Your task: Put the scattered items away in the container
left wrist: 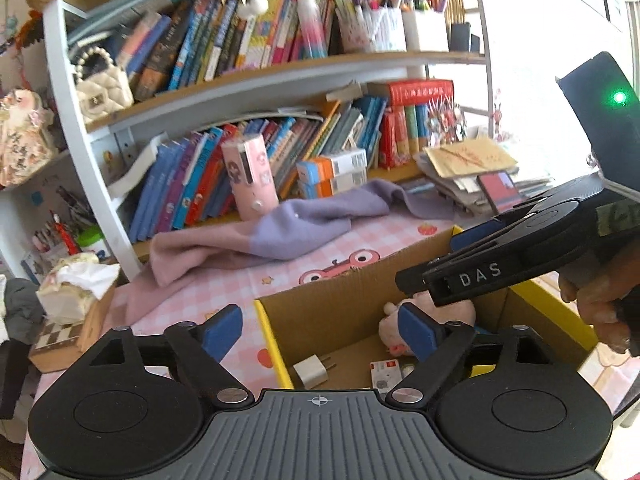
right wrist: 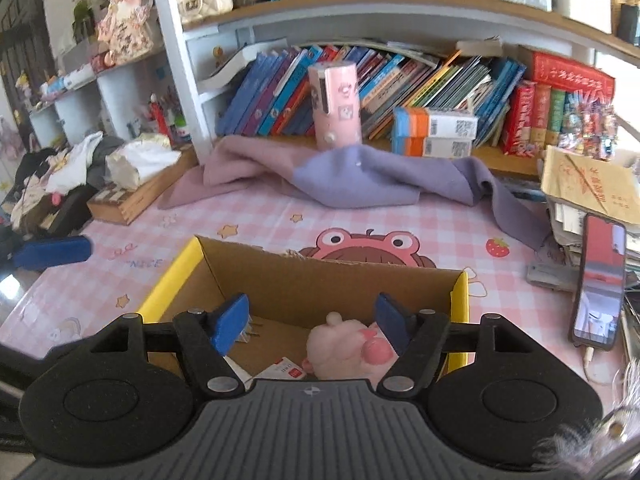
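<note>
Left wrist cam: my left gripper (left wrist: pixel 320 330) sat above the near left corner of the cardboard box (left wrist: pixel 344 304), jaws spread wide, nothing between the blue pads (left wrist: pixel 222 330). One pad hung outside the box over the pink checked mat (left wrist: pixel 224 280), the other over the inside. On the box floor I saw a white plug adapter (left wrist: pixel 311 372), a small red-and-white packet (left wrist: pixel 385 374) and a pink plush toy (left wrist: pixel 430 316), part hidden by my right pad. The right gripper (left wrist: pixel 404 280) reached in from the right above the box, a hand (left wrist: pixel 600 304) on its handle; I couldn't tell its jaw state from this side. A lilac-and-pink cloth (left wrist: pixel 280 236) lay on the mat behind the box, by the bookshelf (left wrist: pixel 248 76).

Right wrist cam: right gripper (right wrist: pixel 312 322) was over the box (right wrist: pixel 320 284), jaws released, pads (right wrist: pixel 230 322) clear of everything. Plush toy (right wrist: pixel 344 344) lay in the box below, just beside the right pad but not pinched. Packet (right wrist: pixel 282 370) sat next to it. A phone (right wrist: pixel 600 280) rested on the mat (right wrist: pixel 248 220) right of the box, well apart.
</note>
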